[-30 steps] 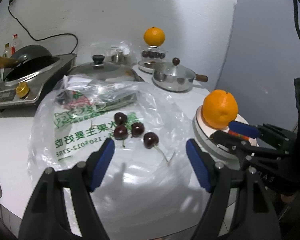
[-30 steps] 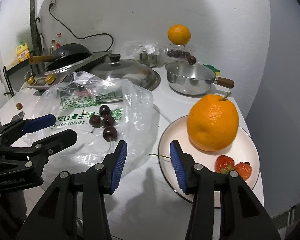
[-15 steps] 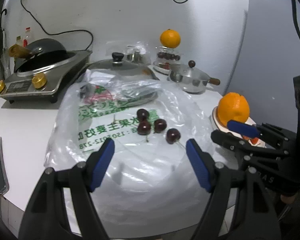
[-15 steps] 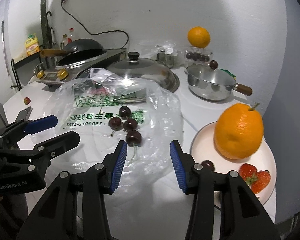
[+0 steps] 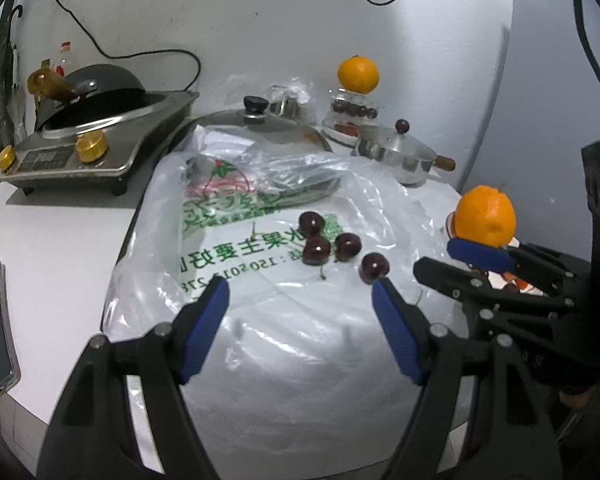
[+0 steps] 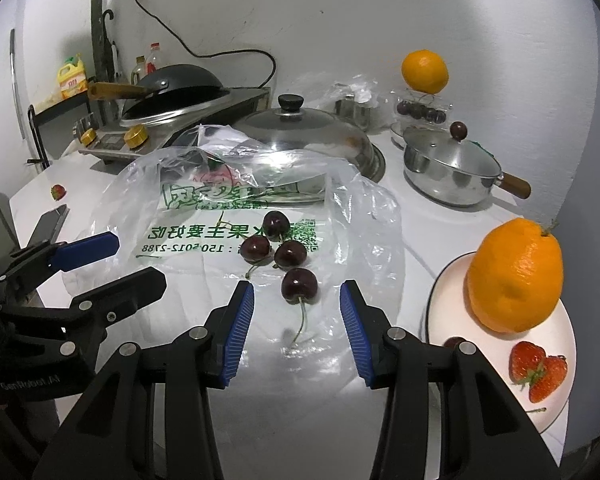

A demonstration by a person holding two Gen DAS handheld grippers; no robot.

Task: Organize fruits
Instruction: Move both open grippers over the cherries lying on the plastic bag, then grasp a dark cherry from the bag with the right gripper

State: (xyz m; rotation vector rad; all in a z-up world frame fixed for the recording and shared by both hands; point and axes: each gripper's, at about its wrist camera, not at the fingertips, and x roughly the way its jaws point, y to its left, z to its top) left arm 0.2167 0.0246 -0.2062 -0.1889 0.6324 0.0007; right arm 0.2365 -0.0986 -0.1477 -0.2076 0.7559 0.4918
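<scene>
Several dark cherries lie on a clear plastic bag with green print. The nearest cherry sits just ahead of my right gripper, which is open and empty. A white plate at the right holds a large orange, two strawberries and a cherry partly hidden by my finger. My left gripper is open and empty, short of the cherries; the right gripper shows at its right, before the orange.
A lidded steel saucepan, a large pan lid, and a wok on a cooker stand behind the bag. An orange sits on a cherry box at the back. A stray strawberry and a phone lie left.
Both grippers have drawn back from the table. My right gripper has swung left from the plate to the cherries on the bag. A cherry now lies on the plate.
</scene>
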